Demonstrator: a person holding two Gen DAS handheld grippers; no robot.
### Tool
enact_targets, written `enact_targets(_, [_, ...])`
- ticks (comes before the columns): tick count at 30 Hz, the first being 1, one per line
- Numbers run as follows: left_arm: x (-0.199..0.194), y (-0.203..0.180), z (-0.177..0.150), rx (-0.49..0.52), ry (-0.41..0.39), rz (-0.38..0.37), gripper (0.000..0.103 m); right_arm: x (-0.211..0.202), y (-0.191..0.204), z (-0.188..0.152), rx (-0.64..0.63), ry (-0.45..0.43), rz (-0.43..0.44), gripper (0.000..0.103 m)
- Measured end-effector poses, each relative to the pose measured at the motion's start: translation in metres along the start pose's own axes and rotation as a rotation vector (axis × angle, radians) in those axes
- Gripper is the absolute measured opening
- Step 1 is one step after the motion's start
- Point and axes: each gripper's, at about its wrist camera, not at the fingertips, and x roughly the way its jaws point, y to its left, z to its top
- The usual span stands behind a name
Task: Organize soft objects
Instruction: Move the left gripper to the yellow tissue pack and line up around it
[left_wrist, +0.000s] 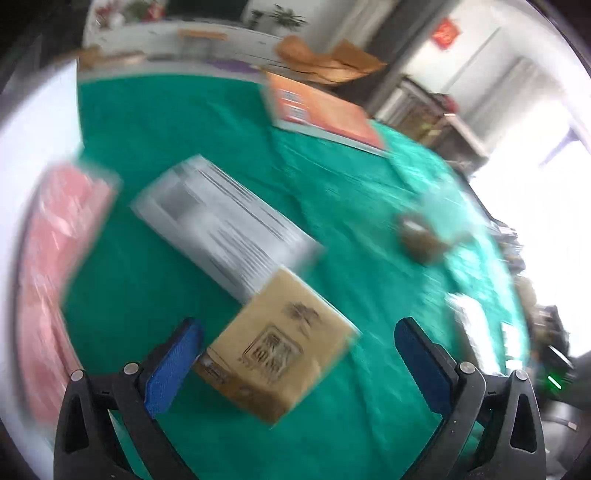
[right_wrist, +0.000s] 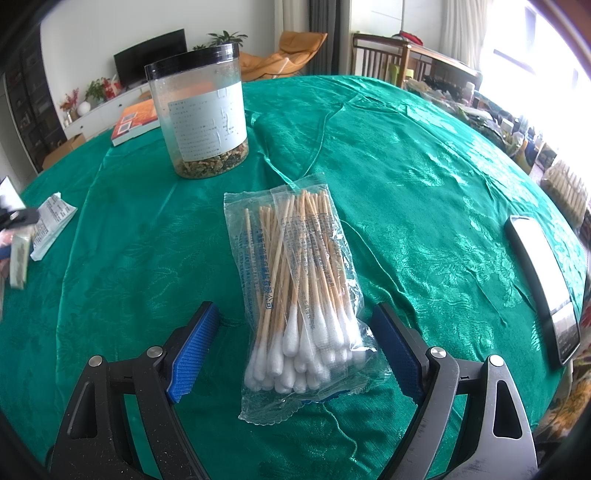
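The left tool (left_wrist: 297, 354) has its two blue-padded fingers wide apart, and this view is blurred. Between the fingers, closer to the left pad, is a tan square soft packet with a dark printed stamp (left_wrist: 280, 347); whether the pad touches it I cannot tell because of the blur. Just ahead of the left tool, partly under the far corner of the tan packet, lies a white flat packet with grey printed lines (left_wrist: 225, 221). To the left of the tool there is a pink soft pack in clear wrapping (left_wrist: 55, 258), at the edge of the worktop with the green patterned cloth (left_wrist: 177, 122). Far ahead and a little to the right lies an orange book (left_wrist: 321, 110). The right tool (right_wrist: 295, 343) also stands with its fingers apart, and it holds nothing. Between its two pads, on the green cloth, lies a clear plastic bag of cotton swabs with wooden sticks (right_wrist: 299, 291); the white cotton ends are toward the tool and the sticks point away. Ahead and to the left of the right tool stands upright a clear round plastic jar with a black lid and a white label (right_wrist: 201, 110). Well to the right lies a dark flat phone (right_wrist: 543, 288).
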Motion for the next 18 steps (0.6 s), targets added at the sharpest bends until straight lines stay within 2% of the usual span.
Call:
enact_targets(1, [-0.007, -0.004, -0.011, 0.005, -0.007, -0.026, 0.103, 0.000, 0.000, 0.000, 0.000, 0.000, 0.000, 0.087])
enact_targets(2, [-0.013, -0.007, -0.020, 0.015, -0.015, -0.022, 0.103, 0.000, 0.000, 0.000, 0.000, 0.000, 0.000, 0.087])
enact_targets(5, [-0.022, -0.012, -0.035, 0.060, -0.031, 0.097, 0.103, 0.000, 0.000, 0.000, 0.000, 0.000, 0.000, 0.087])
enact_targets(12, [0.002, -0.049, -0.042, 0.260, 0.014, 0.171, 0.103, 0.000, 0.000, 0.000, 0.000, 0.000, 0.000, 0.087])
enact_targets(14, [0.015, -0.051, -0.048, 0.270, 0.023, 0.243, 0.103, 0.000, 0.000, 0.000, 0.000, 0.000, 0.000, 0.087])
enact_targets(18, [0.033, -0.039, -0.049, 0.217, 0.024, 0.368, 0.103, 0.000, 0.000, 0.000, 0.000, 0.000, 0.000, 0.087])
